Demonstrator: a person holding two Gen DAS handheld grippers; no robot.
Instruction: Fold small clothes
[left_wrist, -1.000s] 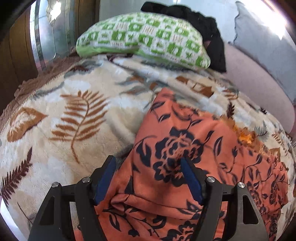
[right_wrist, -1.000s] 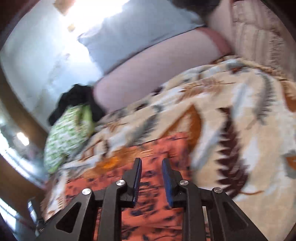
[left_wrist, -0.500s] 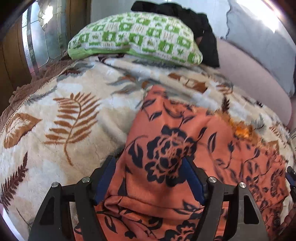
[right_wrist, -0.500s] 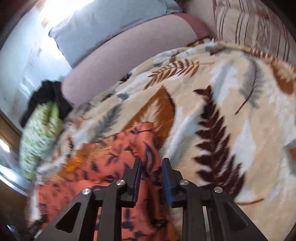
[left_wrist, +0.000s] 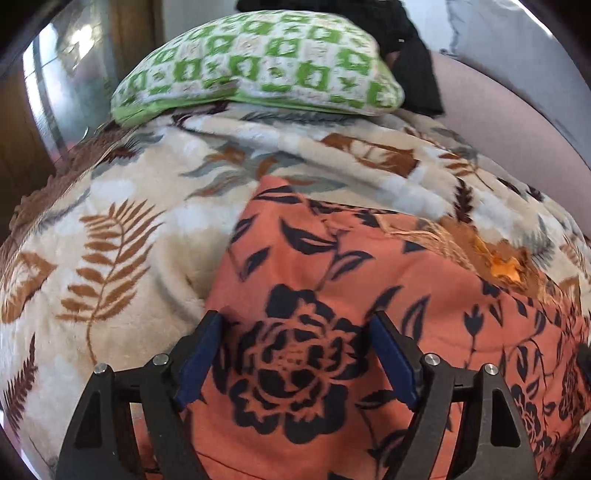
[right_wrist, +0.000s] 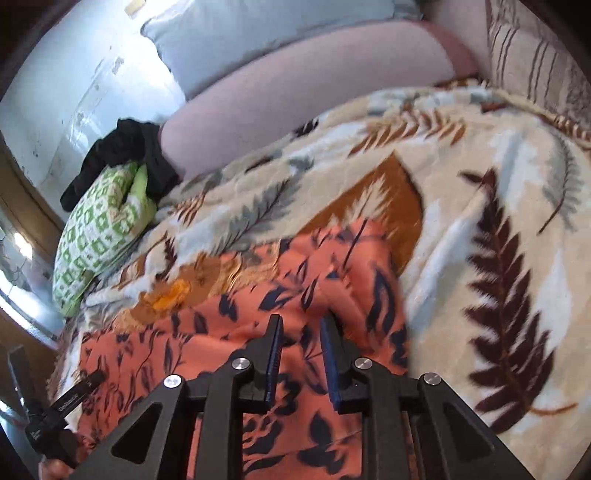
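Observation:
An orange garment with a dark flower print (left_wrist: 332, 280) lies on a cream leaf-patterned blanket (left_wrist: 110, 229). My left gripper (left_wrist: 295, 325) is open, its fingers spread wide over the cloth, low against it. In the right wrist view the same garment (right_wrist: 258, 332) lies crumpled, its far edge bunched up. My right gripper (right_wrist: 301, 323) has its jaws nearly together with a narrow gap, and garment fabric shows in that gap. The left gripper's body (right_wrist: 55, 413) shows at the lower left of the right wrist view.
A green-and-white patterned pillow (left_wrist: 258, 62) lies at the head of the bed, with a black garment (left_wrist: 406, 48) behind it. A pink bolster (right_wrist: 295, 92) and a grey pillow (right_wrist: 240, 37) line the far side. A striped cushion (right_wrist: 535, 55) is at the right.
The left gripper has moved forward and lower over the garment, staying open. The right gripper has swung across the blanket and drawn the garment's edge with it, jaws still narrow.

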